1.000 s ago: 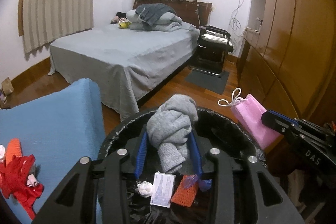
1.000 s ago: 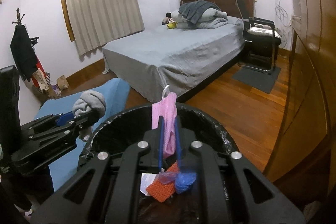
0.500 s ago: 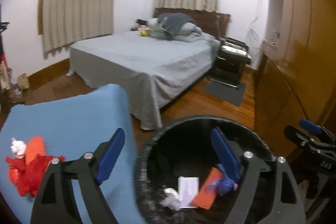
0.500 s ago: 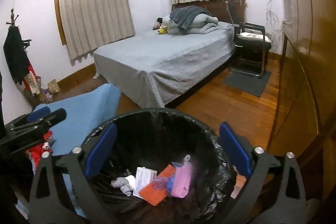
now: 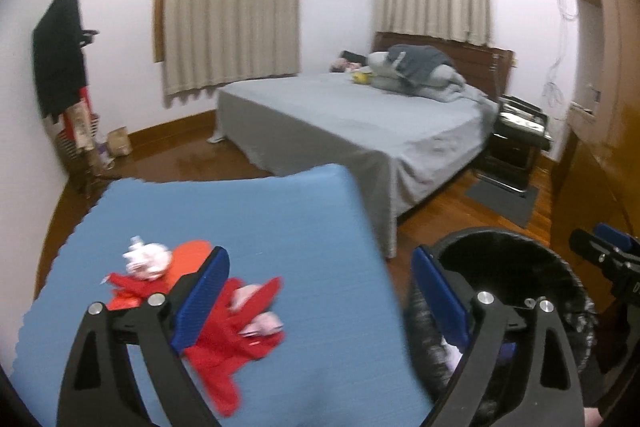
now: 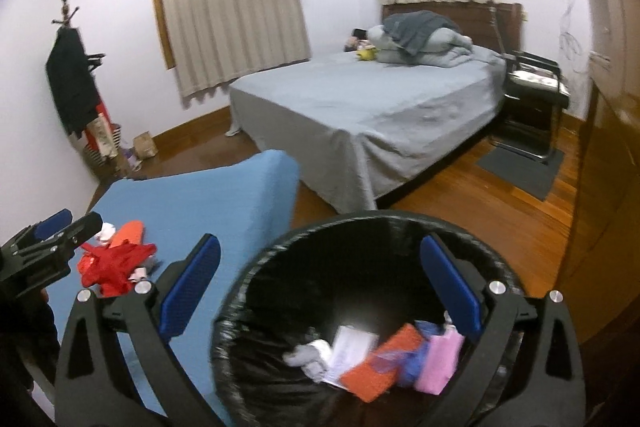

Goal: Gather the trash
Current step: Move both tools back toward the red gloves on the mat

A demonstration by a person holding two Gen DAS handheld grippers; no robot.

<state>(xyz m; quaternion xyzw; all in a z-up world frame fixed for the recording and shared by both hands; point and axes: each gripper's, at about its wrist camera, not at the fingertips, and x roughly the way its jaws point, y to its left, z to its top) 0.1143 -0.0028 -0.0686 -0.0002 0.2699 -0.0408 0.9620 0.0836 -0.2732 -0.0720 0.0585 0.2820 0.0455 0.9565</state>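
Red fabric scraps lie in a loose heap on the blue tabletop, with a white crumpled wad and an orange piece touching the heap's far side; this is the trash not yet collected. From the left wrist view, the left claw is spread wide with nothing between its blue pads; its jaws have just been opening; one pad hangs over the red heap, the other over the near rim of the black bin, which stands on the floor just beside the tabletop. The right claw's tip shows at the right edge.

Risks, as judged: the red heap is limp and tangled, so a pinch may take only part and drag the rest off the tabletop's edge; the small wad could be knocked aside and missed; both claws working near the bin may collide.

From the right wrist view, the right claw is likewise spread and empty, its jaws having just been opening; it sits over the bin's mouth. The bin, lined with a black bag, holds a grey sock-like bundle, a white card, an orange mesh piece, something blue and a pink item, piled at the near side. The left claw reaches towards the red heap.
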